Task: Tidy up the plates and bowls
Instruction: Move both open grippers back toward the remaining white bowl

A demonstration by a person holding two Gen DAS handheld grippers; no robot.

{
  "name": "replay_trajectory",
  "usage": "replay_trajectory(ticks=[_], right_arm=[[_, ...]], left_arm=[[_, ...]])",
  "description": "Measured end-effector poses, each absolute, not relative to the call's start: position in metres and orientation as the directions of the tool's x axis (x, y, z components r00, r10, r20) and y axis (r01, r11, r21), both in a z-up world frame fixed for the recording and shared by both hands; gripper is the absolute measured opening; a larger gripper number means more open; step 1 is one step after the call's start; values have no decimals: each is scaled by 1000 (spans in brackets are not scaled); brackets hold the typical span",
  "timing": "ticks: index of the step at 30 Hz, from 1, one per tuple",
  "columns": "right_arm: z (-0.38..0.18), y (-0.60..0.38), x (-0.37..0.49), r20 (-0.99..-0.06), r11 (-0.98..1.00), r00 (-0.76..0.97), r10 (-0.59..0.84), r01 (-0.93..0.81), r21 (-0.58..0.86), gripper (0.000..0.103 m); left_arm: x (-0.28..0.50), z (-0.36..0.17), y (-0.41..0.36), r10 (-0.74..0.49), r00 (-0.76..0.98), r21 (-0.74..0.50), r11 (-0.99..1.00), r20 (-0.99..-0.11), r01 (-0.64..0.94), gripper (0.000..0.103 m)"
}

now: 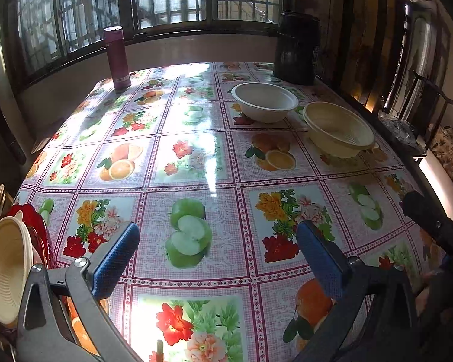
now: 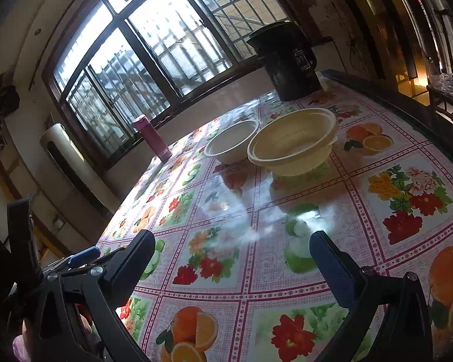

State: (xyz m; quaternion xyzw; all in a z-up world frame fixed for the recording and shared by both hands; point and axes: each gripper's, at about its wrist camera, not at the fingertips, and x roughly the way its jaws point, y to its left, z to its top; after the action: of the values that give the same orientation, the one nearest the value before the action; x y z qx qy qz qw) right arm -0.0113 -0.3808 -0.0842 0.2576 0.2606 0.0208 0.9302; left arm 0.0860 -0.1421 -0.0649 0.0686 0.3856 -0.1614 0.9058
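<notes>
While both hand-held grippers, left hand-held gripper (image 1: 217,256) and right hand-held gripper (image 2: 232,259), gape wide and empty, nothing is carried. Probably they hover to reach the white bowl (image 2: 231,146) beside the cream bowls (image 2: 293,144) on the worktop (image 2: 377,211).

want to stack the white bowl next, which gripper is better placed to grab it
Right, probably. The white bowl and cream bowls sit on the table's right side, nearer the open, empty right gripper. The left gripper is open too, but farther.
</notes>
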Motion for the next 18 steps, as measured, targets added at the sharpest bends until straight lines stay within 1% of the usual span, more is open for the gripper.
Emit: replay_trajectory(ticks=[6,12,18], right_arm=[[-79,-395,-4,-463,851,870,170,107,514,103],[-71,-409,5,-463,855,874,150,121,505,103],[-57,-424,16,-438,851,888,139,119,512,103]], left_arm=[[116,-50,-151,-257,632,-33,939,-731,343,103],[144,-19,-160,-272,655,-43,938,-705,344,103],[170,10,-160,-311,676,-113,940,-668,321,103]])
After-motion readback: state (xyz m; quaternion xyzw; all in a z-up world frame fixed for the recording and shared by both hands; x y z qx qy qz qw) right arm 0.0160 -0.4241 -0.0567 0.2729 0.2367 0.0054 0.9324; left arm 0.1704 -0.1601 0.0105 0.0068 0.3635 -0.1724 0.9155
